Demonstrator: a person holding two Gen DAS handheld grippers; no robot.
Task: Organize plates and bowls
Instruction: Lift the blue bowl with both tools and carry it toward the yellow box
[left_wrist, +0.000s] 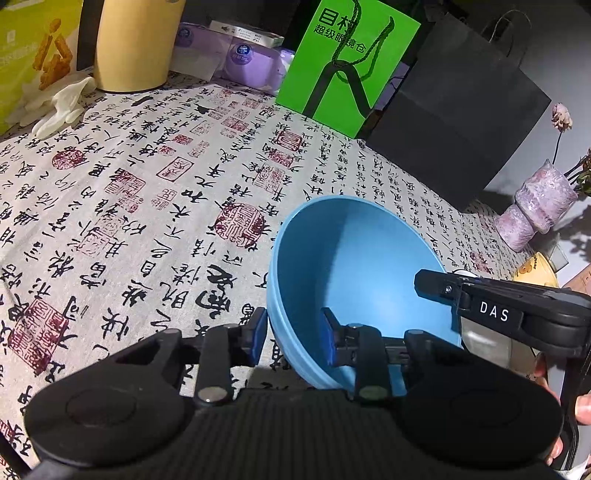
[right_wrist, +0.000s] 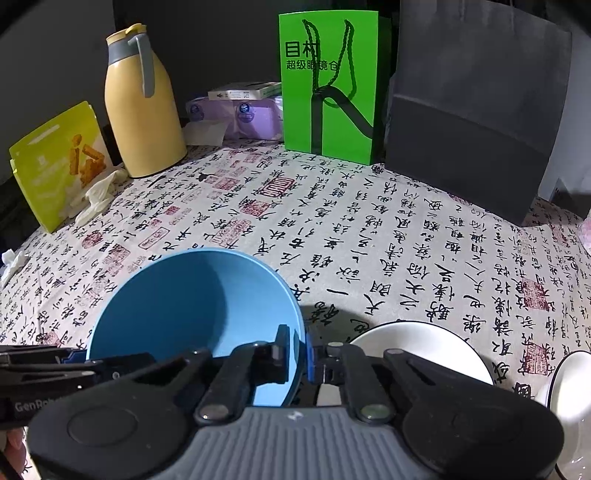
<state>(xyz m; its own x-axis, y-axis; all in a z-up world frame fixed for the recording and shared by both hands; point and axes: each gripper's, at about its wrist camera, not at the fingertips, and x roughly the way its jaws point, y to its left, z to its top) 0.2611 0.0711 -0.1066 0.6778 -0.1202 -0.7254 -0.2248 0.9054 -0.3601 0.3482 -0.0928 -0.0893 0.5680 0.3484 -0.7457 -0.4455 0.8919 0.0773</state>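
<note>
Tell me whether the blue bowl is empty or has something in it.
Empty: the round blue plastic bowl shows only bare blue interior in both views; each gripper's jaws straddle its rim.

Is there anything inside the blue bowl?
No food shows inside the blue bowl. Only one finger of the left gripper and one of the right gripper reach in, pinching the rim. The grippers hide the bowl's near inside.
</note>
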